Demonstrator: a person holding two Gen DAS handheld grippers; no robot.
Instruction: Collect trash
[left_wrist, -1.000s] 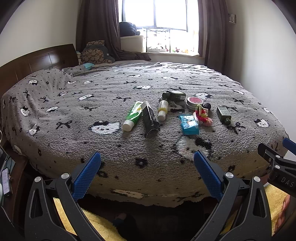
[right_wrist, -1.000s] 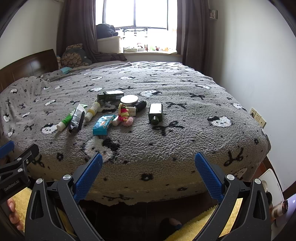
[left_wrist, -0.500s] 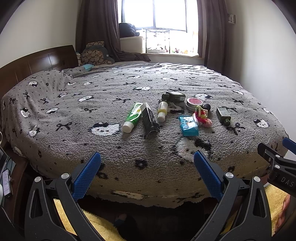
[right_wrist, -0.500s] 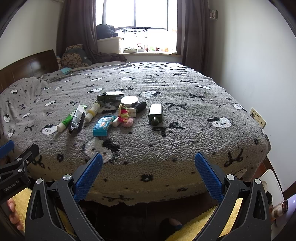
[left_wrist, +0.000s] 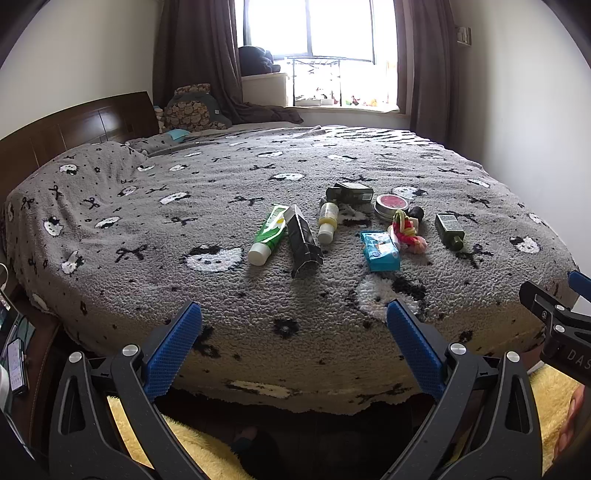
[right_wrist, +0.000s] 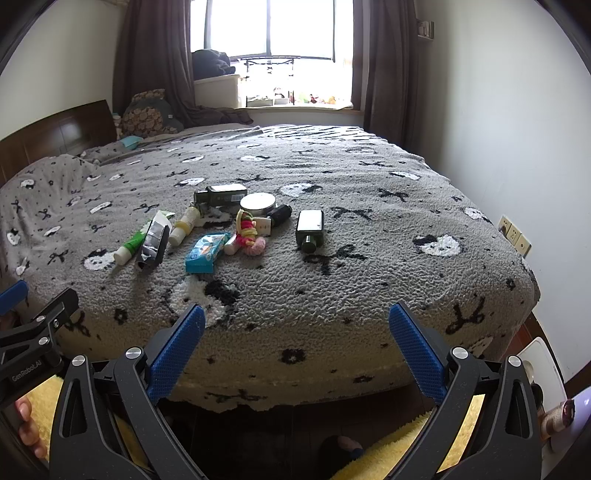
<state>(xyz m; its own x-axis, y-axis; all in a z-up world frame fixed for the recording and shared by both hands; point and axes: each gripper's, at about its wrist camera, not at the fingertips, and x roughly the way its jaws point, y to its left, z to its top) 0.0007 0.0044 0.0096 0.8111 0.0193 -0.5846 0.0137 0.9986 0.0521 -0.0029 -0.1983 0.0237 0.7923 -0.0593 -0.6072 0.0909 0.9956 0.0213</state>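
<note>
Trash: a cluster of small things lies on the bed (left_wrist: 155, 221), all placed here relative to the blue pack (left_wrist: 380, 251).
Left of pack: black carton (left_wrist: 303, 242), then green tube (left_wrist: 269, 234); yellow bottle (left_wrist: 328, 221) just behind them.
Behind pack: round tin (left_wrist: 391, 205) and dark box (left_wrist: 352, 192).
Right of pack: bundle of bright hair ties (left_wrist: 406, 232) almost touching it, green bottle (left_wrist: 448, 230) further right.
Left tongs (left_wrist: 293, 343): wide open, holding nothing, hanging before the bed's near edge, well short of the pack.
Right tongs (right_wrist: 295, 339): likewise spread wide and empty, short of the pack (right_wrist: 206, 252) and the green bottle (right_wrist: 310, 229).
Change: over the last second almost nothing; both views sit a touch closer and lower on the bed, no item has shifted.
Meaning: collecting has not begun; every piece is untouched, and no bin or bag shows in either view.
Likely next: a reach over the bed edge, probably to the nearest things, pack or carton.
</note>
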